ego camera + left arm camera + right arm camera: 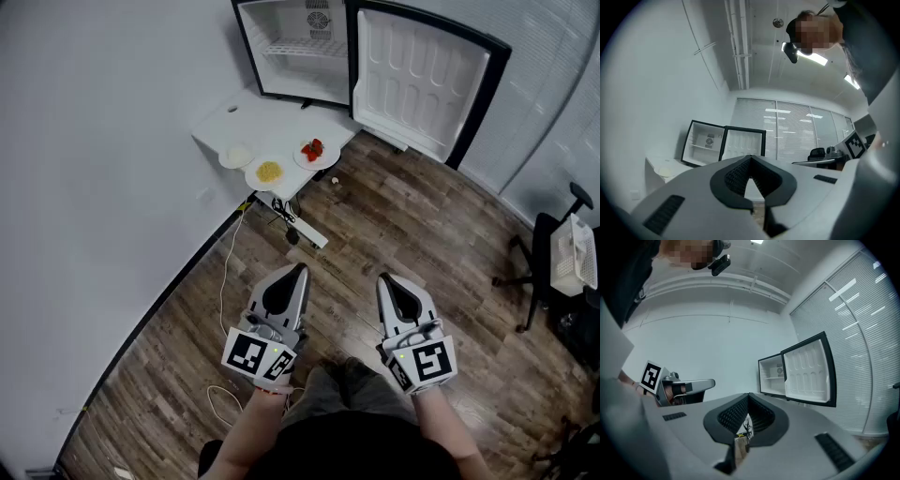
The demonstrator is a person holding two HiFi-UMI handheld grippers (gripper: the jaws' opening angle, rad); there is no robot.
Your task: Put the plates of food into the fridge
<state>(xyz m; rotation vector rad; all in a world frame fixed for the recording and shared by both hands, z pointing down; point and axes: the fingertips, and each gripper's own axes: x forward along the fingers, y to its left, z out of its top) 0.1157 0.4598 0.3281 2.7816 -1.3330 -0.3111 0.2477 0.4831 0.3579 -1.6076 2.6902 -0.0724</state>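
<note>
Across the room from the person, a low white worktop [234,117] stands against the wall, and just behind its far edge is a small fridge [291,47] with its door [422,80] swung wide open to the right. Three plates sit on the worktop. A plate of yellow food [269,172] is at the near corner. A plate with something pale [237,155] is just beside it along the edge that runs to the wall. A plate of red food [314,150] lies along the edge that runs toward the fridge door. The fridge's white interior and wire shelf show no plate inside. Well apart from all this, close to the person's body and above the wooden floor [422,234], two tools are held side by side and roughly level. The left hand-held gripper [298,272] has its jaws closed tip to tip with nothing between them. The right hand-held gripper [386,279] is likewise closed and empty. Judging by this, only the opening of the fridge is done. No plate has been picked up or moved, so all three remain to be carried in, and the person must first walk up to the worktop.
</note>
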